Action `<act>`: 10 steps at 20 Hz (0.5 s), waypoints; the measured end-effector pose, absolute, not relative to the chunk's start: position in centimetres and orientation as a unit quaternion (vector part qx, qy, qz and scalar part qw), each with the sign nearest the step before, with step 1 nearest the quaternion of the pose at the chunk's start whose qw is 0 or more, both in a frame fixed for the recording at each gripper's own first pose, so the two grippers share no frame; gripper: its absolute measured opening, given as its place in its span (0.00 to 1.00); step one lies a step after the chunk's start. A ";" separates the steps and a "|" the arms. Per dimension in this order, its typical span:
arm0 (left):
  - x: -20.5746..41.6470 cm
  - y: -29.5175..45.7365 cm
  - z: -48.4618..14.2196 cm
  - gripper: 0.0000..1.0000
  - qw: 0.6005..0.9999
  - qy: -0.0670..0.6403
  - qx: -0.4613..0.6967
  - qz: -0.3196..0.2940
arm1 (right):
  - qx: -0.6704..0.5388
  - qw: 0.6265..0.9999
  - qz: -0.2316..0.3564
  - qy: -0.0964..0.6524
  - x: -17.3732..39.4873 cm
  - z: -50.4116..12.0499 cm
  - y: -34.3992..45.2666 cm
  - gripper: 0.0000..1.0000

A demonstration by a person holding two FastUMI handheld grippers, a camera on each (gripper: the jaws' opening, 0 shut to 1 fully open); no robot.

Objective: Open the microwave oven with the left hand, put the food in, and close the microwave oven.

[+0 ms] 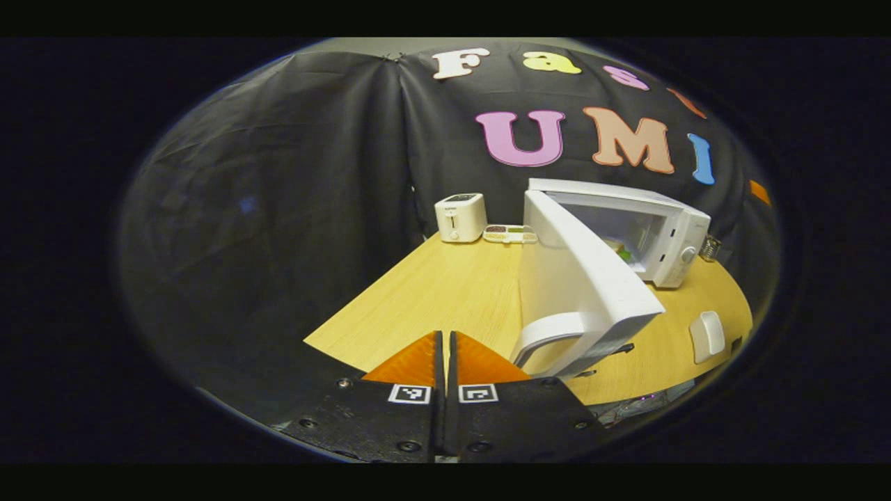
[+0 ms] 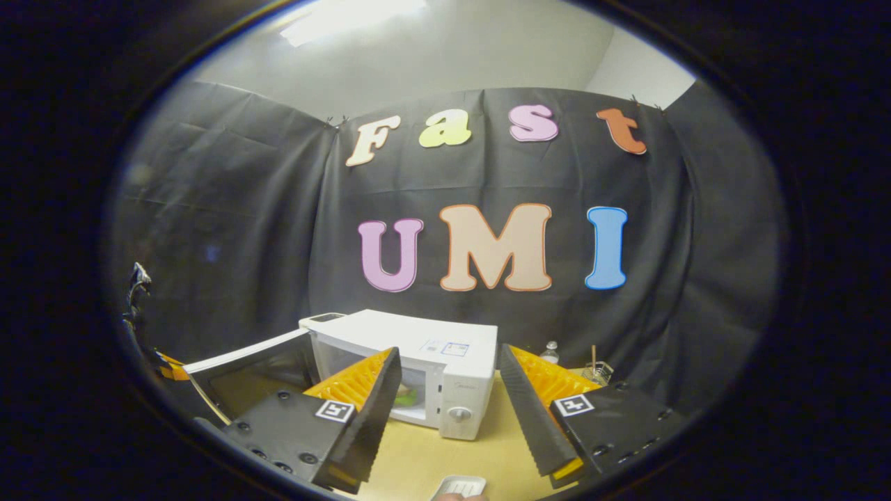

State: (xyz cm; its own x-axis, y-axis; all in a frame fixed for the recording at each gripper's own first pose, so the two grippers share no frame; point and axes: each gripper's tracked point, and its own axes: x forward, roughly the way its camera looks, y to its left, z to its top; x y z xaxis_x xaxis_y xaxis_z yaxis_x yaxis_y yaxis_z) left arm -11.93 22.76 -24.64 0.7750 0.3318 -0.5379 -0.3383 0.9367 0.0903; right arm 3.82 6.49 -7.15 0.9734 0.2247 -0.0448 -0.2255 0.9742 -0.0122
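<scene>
Standing on the wooden table [image 1: 445, 292], the white microwave oven [image 1: 665, 236] has its door [image 1: 578, 292] swung open; something greenish, perhaps the food [image 2: 406, 396], lies inside; left gripper [image 1: 445, 348], fingers pressed together and empty, sits just beside the door's handle; right gripper [image 2: 449, 390], fingers apart, faces the microwave oven; a toaster [image 1: 460, 217] stands beyond the door.
</scene>
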 end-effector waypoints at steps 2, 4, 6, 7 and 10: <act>-11.7 22.5 -25.3 0.01 0.940 0.293 0.002 0.174 | -0.003 0.993 0.114 0.022 3.6 -7.0 6.2 0.82; -11.4 21.8 -25.8 0.01 0.939 0.300 0.003 0.168 | 0.012 0.993 0.112 0.022 3.7 -6.7 5.7 0.82; -11.1 21.3 -26.0 0.01 0.939 0.302 0.008 0.166 | 0.014 0.994 0.106 0.019 3.9 -6.4 4.9 0.81; -10.6 21.3 -26.2 0.01 0.938 0.304 0.013 0.164 | 0.014 0.995 0.102 0.016 3.9 -6.2 4.6 0.81; -10.5 19.8 -26.2 0.00 0.940 0.308 0.021 0.146 | 0.017 0.995 0.095 0.022 4.1 -6.3 3.9 0.81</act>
